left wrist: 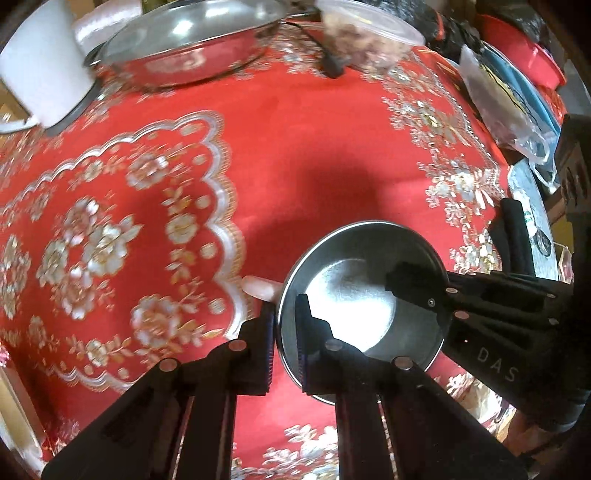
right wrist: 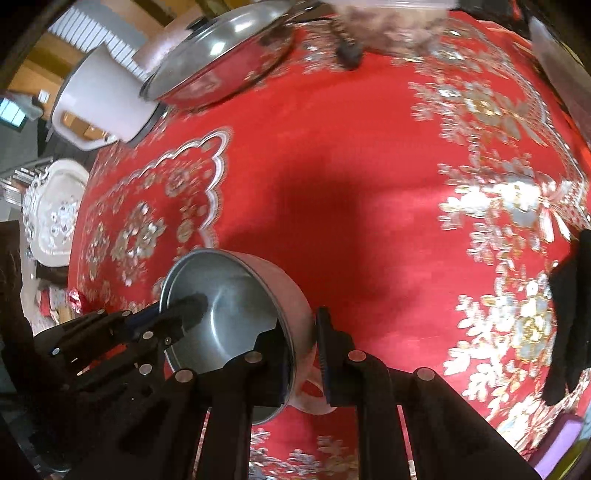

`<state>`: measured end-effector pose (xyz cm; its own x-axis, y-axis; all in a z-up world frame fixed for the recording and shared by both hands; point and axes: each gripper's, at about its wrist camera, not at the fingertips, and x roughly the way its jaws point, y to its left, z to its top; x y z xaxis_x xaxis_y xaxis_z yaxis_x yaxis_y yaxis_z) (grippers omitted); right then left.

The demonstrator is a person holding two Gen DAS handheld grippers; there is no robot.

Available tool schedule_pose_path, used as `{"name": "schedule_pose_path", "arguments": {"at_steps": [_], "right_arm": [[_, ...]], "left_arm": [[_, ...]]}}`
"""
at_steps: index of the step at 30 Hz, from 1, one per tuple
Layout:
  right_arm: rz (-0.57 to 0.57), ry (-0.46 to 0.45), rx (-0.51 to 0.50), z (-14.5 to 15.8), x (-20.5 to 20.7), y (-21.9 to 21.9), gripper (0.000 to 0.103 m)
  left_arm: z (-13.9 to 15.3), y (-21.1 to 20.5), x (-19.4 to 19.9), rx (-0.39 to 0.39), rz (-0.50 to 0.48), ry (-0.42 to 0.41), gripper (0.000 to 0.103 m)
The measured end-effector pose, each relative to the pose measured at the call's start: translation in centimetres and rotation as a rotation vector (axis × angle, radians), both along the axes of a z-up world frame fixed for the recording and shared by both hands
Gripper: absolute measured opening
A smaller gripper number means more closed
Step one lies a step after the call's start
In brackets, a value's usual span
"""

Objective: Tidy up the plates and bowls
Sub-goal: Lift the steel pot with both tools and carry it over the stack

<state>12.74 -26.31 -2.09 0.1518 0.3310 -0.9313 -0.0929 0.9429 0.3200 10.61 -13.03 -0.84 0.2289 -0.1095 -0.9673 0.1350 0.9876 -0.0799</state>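
Steel bowl is held tilted above the red cloth, near its front edge, w/ both grippers on the rim. Left gripper comes in from the near side, fingers narrow, pinching the bowl's left rim: one pad outside, one inside. Right gripper grips the opposite rim the same way, one finger inside the bowl, one against the outer wall; in the left view it reaches in from the right. A fingertip shows just left of the bowl. At the cloth's far edge: lidded pan, white cooker, food tub.
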Motion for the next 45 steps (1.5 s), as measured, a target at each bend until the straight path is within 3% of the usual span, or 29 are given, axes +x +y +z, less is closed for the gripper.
{"name": "schedule_pose_path", "arguments": {"at_steps": [17,45], "right_arm": [[0.174,-0.017,0.001,2.1,-0.4,11.8,0.014],[0.593,-0.114,-0.028,7.4,-4.6,36.0,0.016]], "left_arm": [[2.0,11.3,-2.7,-0.005,0.162,-0.037,0.008],[6.3,32.3,-10.5,0.006,0.55,-0.122,0.008]]}}
